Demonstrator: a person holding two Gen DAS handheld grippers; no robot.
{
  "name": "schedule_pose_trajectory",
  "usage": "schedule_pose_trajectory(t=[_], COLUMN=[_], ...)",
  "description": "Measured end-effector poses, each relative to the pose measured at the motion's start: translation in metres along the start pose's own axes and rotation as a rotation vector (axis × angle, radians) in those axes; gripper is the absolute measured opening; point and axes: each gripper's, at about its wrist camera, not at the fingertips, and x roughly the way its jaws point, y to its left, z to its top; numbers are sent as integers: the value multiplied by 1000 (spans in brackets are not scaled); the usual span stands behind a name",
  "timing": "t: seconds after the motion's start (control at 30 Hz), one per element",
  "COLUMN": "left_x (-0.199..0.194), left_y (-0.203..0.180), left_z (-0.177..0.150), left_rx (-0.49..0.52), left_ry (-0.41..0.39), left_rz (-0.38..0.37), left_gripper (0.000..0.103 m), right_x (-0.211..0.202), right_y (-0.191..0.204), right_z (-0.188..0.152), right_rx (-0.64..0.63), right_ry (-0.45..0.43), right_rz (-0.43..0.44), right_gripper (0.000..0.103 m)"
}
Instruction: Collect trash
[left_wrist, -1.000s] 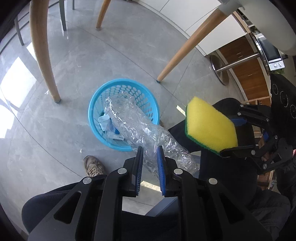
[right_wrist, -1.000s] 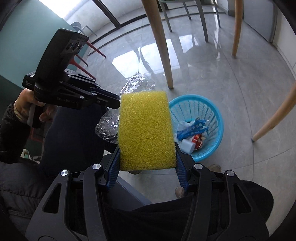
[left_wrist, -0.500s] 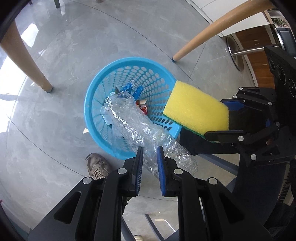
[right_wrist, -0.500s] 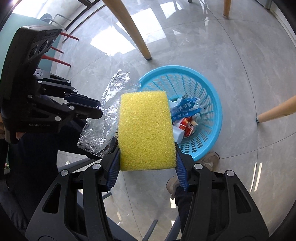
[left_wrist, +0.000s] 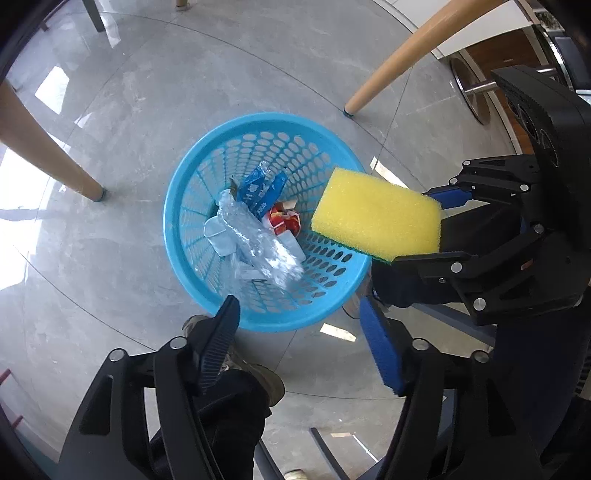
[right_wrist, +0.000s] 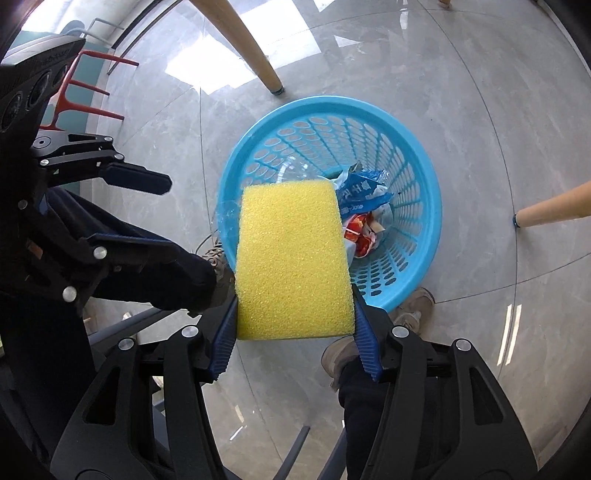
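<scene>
A round blue plastic basket (left_wrist: 192, 266) (right_wrist: 417, 266) stands on the grey floor, holding a blue wrapper (left_wrist: 258, 192), a red wrapper (left_wrist: 284, 221) and white bits. A crumpled clear plastic wrap (left_wrist: 258, 247) lies blurred inside it, free of any gripper. My left gripper (left_wrist: 299, 332) is open and empty just above the basket's near rim; it also shows in the right wrist view (right_wrist: 140, 181). My right gripper (right_wrist: 293, 325) is shut on a yellow sponge (right_wrist: 291, 258) (left_wrist: 376, 218), held over the basket's edge.
Wooden table legs stand around the basket (left_wrist: 44, 147) (left_wrist: 399, 55) (right_wrist: 243, 40) (right_wrist: 554, 210). The person's shoes (right_wrist: 410, 306) (left_wrist: 236, 365) and dark trousers are close to the basket. A red chair frame (right_wrist: 88, 88) is at the left.
My left gripper has opened and the clear plastic wrap has dropped into the basket. Both grippers moved closer over the basket. The sponge stays held in the right gripper.
</scene>
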Motion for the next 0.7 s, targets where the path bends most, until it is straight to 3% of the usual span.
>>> schedule_pose_trajectory(t=[0.03, 0.1, 0.13, 0.27, 0.7], left_x=[-1, -3, -3, -6, -12], left_y=[0, -1, -2, -7, -13], left_z=[0, -1, 0, -1, -6], left_rx=[-2, 2, 6, 32, 54], left_ry=[1, -7, -6, -20, -40], left_rz=[5, 39, 50, 86, 154], left_gripper=[79, 87, 89, 96, 97], right_x=[2, 3, 2, 2, -13], right_y=[-2, -3, -4, -3, 6], right_z=[1, 3, 3, 4, 3], right_rx=[1, 9, 16, 18, -7], right_ry=[1, -1, -7, 4, -32], right_rz=[0, -4, -10, -26, -66], right_gripper=[58, 80, 96, 95, 95])
